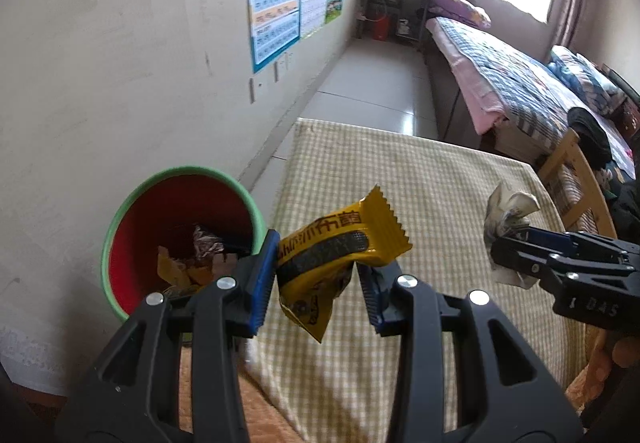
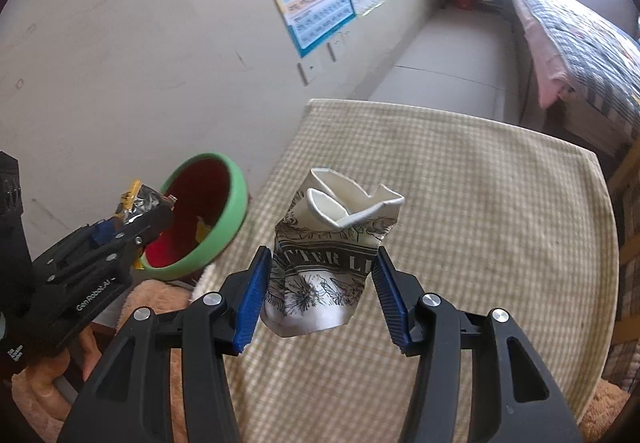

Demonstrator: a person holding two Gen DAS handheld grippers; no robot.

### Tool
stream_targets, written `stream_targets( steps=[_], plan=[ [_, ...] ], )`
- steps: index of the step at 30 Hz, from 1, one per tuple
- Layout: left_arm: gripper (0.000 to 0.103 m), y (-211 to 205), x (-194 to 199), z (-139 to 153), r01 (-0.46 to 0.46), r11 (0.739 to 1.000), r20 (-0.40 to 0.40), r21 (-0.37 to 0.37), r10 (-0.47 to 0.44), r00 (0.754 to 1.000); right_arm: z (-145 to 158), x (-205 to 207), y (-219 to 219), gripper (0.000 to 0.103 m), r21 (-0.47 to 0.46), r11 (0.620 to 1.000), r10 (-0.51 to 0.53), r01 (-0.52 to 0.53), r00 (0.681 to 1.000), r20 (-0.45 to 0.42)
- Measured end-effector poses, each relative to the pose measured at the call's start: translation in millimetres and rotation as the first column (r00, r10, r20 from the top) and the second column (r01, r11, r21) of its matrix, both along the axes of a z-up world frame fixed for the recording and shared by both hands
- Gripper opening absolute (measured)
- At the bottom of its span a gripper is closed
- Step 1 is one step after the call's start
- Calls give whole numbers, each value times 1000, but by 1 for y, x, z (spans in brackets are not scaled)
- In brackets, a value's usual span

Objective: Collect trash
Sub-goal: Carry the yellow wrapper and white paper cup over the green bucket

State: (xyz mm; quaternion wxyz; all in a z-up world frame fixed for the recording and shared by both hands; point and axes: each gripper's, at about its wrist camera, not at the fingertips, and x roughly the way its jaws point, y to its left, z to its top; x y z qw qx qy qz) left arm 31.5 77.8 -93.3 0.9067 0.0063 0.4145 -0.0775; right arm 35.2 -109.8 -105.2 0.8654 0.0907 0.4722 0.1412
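**Two loads in the air, one small bin mouth**

Your left gripper (image 1: 316, 283) has its blue pads closed partway on a yellow snack wrapper (image 1: 340, 255), pinching it across the middle so that both ends hang free. Your right gripper (image 2: 320, 291) is clamped on a crushed paper cup (image 2: 332, 255), its jaws standing wider because the cup is bulkier. Both pieces of trash are held up above the checked cloth on the desk (image 2: 480, 203), not resting on it.

The green-rimmed red trash bin (image 1: 180, 239) sits off the left edge of the desk, beside the wall, with wrappers already inside it. From the right wrist view the left gripper is just at the bin's rim, the wrapper close to the opening.

Here is what could trip you up:

- The wrapper is light and slick. If you release it before it is fully over the opening, it may flutter and land on the floor between bin and desk.
- The bin looks tilted towards you and light. A knock on the rim from a gripper finger could tip it and spill what it holds.
- The cup is wide and springy. Dropped at the rim, it may bounce off.
- Both grippers heading for one narrow opening together could collide, so take turns.
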Motion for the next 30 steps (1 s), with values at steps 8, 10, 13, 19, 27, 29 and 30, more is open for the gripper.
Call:
stream_targets(
  steps=[8,10,13,19,27,29,30],
  plan=[
    [37,26,6,-6,-56,998,-14,-7,56,998,0,7,25,50,-1,999,48,-48,999,0],
    [37,32,6,-8,-70,998,-18,-7,69,997,1,8,30,50,-1,998,57,-57,998,0],
    [37,37,9,-10,-90,996,-22,-6,90,996,1,11,39,50,-2,997,74,-74,997,-1],
    [37,54,10,-12,-136,991,-27,-3,136,990,2,16,59,50,-3,993,114,-114,993,-3],
    [37,74,11,-16,-183,983,-33,1,183,983,0,19,78,50,-4,988,157,-157,987,-10],
    [37,78,12,-16,-191,982,-36,-1,190,981,-1,20,81,50,-6,986,165,-165,986,-12],
    [37,79,12,-17,-193,981,-38,-1,193,981,-1,22,82,50,-5,986,167,-168,986,-14]
  ],
)
